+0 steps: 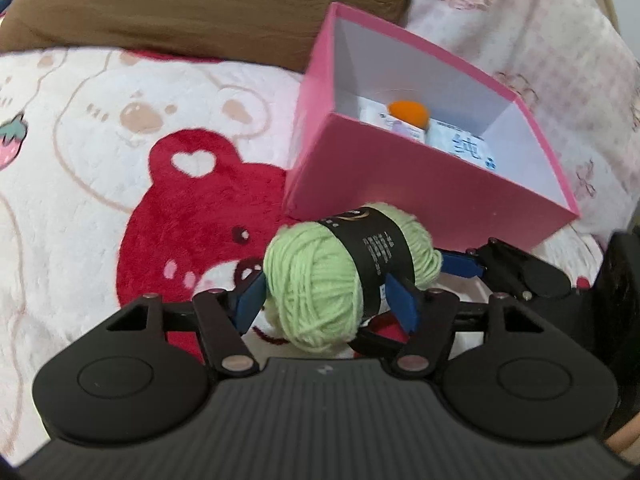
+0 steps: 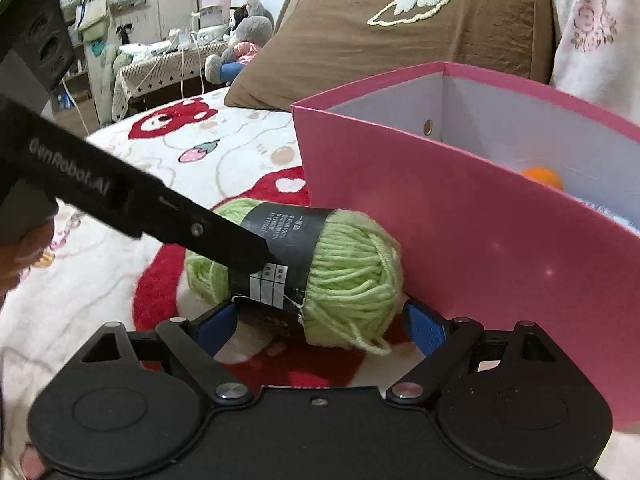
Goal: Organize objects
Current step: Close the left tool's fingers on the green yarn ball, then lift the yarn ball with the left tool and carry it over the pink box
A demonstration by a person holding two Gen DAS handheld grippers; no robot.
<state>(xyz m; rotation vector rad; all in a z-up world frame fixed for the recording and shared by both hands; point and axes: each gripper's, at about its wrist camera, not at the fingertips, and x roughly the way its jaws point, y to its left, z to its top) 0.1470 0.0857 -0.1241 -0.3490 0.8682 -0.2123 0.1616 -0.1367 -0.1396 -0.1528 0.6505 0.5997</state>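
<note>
A light green yarn ball (image 1: 320, 280) with a black paper band lies on the bear-print blanket, right in front of the open pink box (image 1: 400, 184). My left gripper (image 1: 326, 302) is shut on the yarn, its blue pads pressing both sides. In the right wrist view the yarn ball (image 2: 352, 276) sits just ahead of my right gripper (image 2: 320, 328), which stands wide open with its pads clear of the wool. A black finger of the left gripper (image 2: 240, 248) crosses onto the band. The pink box (image 2: 480, 240) holds an orange-topped item (image 1: 408, 110) and white packets.
The blanket (image 1: 100, 160) covers a bed. A brown pillow (image 2: 380, 40) and a pale floral pillow (image 1: 540, 32) lie behind the box. The right gripper's blue pad (image 1: 464, 264) shows beside the yarn. Far off stand a plush toy (image 2: 248, 36) and a cluttered table.
</note>
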